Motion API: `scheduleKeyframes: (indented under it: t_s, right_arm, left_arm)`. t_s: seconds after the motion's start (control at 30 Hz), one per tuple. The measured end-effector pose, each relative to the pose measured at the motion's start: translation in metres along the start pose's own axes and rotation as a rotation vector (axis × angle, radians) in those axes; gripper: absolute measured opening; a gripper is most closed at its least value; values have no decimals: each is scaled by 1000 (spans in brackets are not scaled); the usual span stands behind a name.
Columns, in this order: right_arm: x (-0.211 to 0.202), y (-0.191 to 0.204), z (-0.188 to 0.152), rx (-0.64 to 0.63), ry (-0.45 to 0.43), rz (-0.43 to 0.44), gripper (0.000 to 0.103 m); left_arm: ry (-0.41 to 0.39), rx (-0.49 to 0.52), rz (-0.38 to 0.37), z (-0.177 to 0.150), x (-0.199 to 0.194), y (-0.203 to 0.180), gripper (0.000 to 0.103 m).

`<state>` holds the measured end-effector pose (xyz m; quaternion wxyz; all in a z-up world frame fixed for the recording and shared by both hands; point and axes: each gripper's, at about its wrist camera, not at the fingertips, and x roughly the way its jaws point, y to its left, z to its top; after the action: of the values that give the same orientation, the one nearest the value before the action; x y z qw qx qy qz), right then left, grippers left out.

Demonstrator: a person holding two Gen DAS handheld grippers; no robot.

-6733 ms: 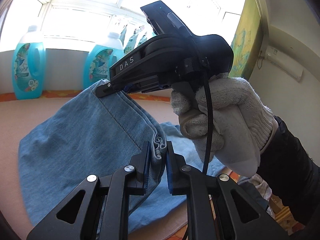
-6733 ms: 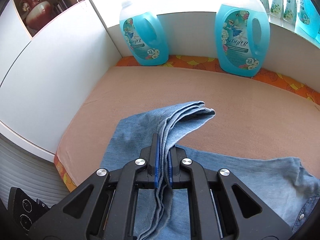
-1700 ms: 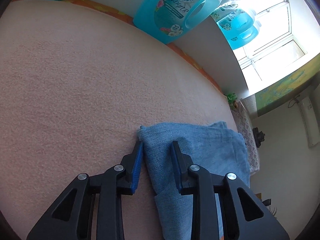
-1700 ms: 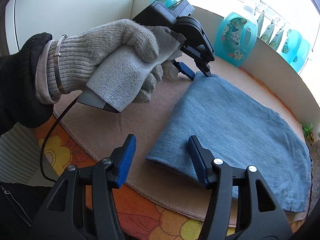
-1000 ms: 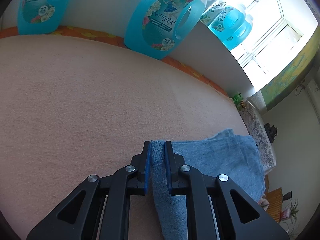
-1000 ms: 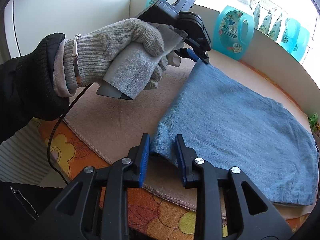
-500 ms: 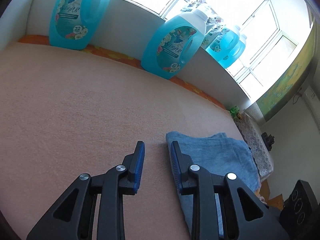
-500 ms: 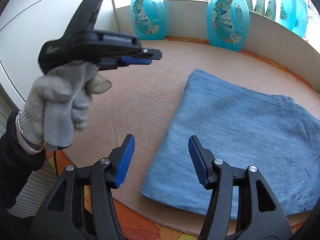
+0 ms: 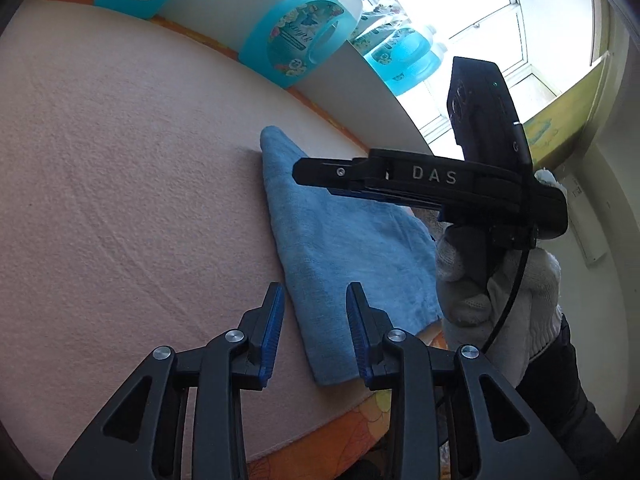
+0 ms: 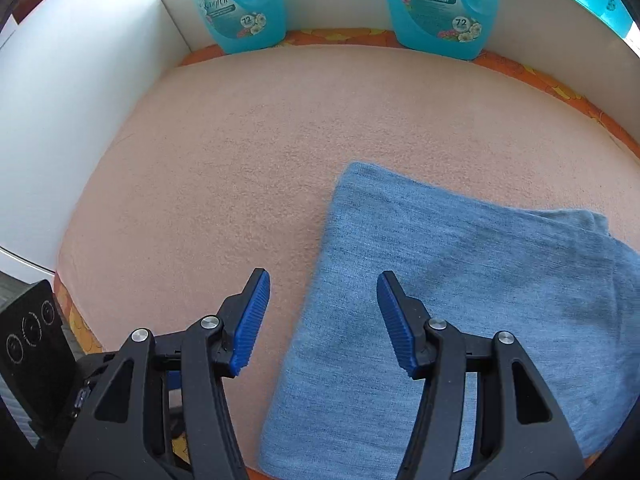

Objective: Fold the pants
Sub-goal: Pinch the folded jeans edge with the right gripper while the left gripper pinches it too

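Pants (image 10: 460, 280) lie folded into a flat packet at the bench (image 10: 240, 160) front edge, looking finished; left gripper (image 9: 314, 332) jaws, just widened, and right gripper (image 10: 324, 320) jaws are released, empty

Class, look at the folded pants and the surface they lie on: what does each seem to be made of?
Folded pants: apparently light-blue denim, matte, with a faded, mottled weave. Surface: seemingly a peach terry or fleece cover, matte, with a fine nubbly pile; the exact fabric stays open.
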<state>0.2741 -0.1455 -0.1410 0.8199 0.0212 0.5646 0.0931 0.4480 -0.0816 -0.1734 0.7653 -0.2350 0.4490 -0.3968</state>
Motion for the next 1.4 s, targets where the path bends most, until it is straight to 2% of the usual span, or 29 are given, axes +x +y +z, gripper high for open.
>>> scheduleKeyframes:
  t_s: [0.1, 0.2, 0.4, 0.53, 0.6, 0.67, 0.8, 0.87, 1.03, 1.13, 1.17, 1.23, 1.4]
  right_arm:
    - [19, 9, 6, -14, 64, -39, 58]
    - [34, 13, 11, -12, 107, -71, 58]
    - [54, 21, 14, -65, 176, -144, 58]
    - [61, 28, 12, -112, 184, -189, 55]
    - [59, 28, 12, -114, 183, -191, 48]
    - [58, 24, 12, -116, 177, -203, 27]
    - [50, 13, 12, -83, 159, -142, 16]
    - [43, 7, 11, -66, 135, -116, 11]
    - [18, -11, 6, -20, 62, -42, 8]
    - [1, -23, 2, 10, 19, 2, 7]
    - [-3, -25, 0, 21, 4, 13, 7]
    - [-14, -32, -5, 38, -25, 37, 7]
    - [-43, -59, -11, 90, -101, 116, 7]
  left_arm:
    - [16, 22, 6, -7, 14, -10, 38]
    - [40, 21, -12, -12, 28, -15, 38]
    - [38, 34, -19, -13, 41, -23, 38]
    - [29, 25, -25, -10, 41, -22, 38]
    - [22, 30, -13, -10, 38, -20, 38]
    - [14, 41, 10, -12, 33, -20, 38]
    - [18, 38, 30, -11, 36, -20, 39]
    - [28, 42, 38, -12, 42, -23, 53]
    - [41, 61, 55, -7, 50, -27, 54]
    - [41, 68, 45, 1, 60, -34, 47]
    - [42, 81, 38, 2, 62, -37, 34]
    - [37, 111, 28, 3, 63, -47, 24]
    - [27, 183, -32, 14, 65, -82, 21]
